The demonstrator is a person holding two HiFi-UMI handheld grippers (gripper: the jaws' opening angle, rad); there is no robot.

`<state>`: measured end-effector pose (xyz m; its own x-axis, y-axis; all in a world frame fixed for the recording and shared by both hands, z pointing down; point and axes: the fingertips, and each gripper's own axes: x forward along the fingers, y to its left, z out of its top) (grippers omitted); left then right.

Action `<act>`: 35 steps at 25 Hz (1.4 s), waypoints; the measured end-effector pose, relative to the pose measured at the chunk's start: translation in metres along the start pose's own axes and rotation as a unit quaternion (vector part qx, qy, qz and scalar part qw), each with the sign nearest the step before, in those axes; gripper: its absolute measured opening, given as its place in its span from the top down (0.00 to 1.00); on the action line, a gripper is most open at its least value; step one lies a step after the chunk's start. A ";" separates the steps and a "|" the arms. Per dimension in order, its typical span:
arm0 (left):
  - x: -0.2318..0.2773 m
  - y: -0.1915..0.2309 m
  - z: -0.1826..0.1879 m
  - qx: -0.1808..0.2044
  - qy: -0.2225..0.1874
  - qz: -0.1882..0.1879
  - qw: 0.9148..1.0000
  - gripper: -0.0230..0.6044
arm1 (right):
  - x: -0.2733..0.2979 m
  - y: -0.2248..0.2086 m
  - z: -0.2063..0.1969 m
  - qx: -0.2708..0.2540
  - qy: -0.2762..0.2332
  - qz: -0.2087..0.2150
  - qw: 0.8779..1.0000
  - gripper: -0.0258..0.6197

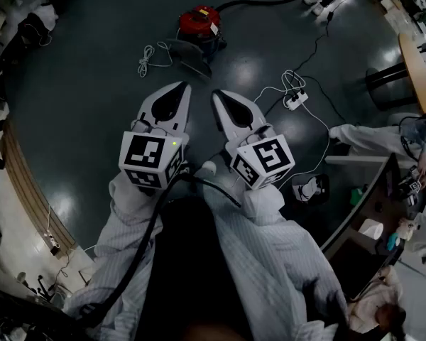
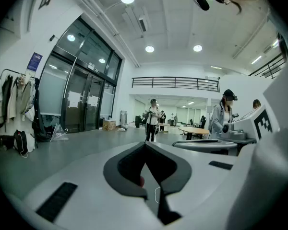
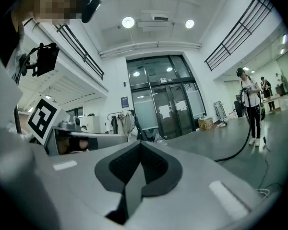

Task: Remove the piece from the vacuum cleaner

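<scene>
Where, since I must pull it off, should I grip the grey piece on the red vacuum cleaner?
Probably its free end, approached from your near side: the grey piece juts from the vacuum cleaner toward you, while the hose leaves its far side.

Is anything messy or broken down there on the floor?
Nothing looks broken. A white cord lies in a loose tangle left of the red vacuum cleaner, and cables trail across the floor from the power strip.
</scene>
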<state>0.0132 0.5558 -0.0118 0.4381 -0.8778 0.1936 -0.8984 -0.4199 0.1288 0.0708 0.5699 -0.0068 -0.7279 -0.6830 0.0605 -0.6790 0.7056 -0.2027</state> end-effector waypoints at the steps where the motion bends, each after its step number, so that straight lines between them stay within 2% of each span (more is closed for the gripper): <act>1: 0.002 0.000 0.000 0.000 0.001 0.000 1.000 0.96 | 0.000 -0.001 0.000 0.001 0.000 0.000 1.000 0.96; 19: 0.038 0.002 -0.010 -0.003 0.021 0.014 1.000 0.96 | 0.010 -0.034 -0.005 0.012 0.008 0.011 1.000 0.96; 28: 0.075 0.005 -0.024 -0.009 0.041 0.030 0.999 0.96 | 0.018 -0.076 -0.015 0.038 0.014 0.013 0.999 0.96; 35: 0.127 0.037 -0.041 -0.018 0.069 0.030 0.997 0.96 | 0.062 -0.118 -0.030 0.055 0.036 0.010 0.998 0.96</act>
<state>0.0368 0.4384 0.0576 0.3867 -0.8598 0.3334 -0.9222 -0.3576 0.1472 0.1027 0.4495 0.0504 -0.7495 -0.6502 0.1246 -0.6518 0.6916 -0.3113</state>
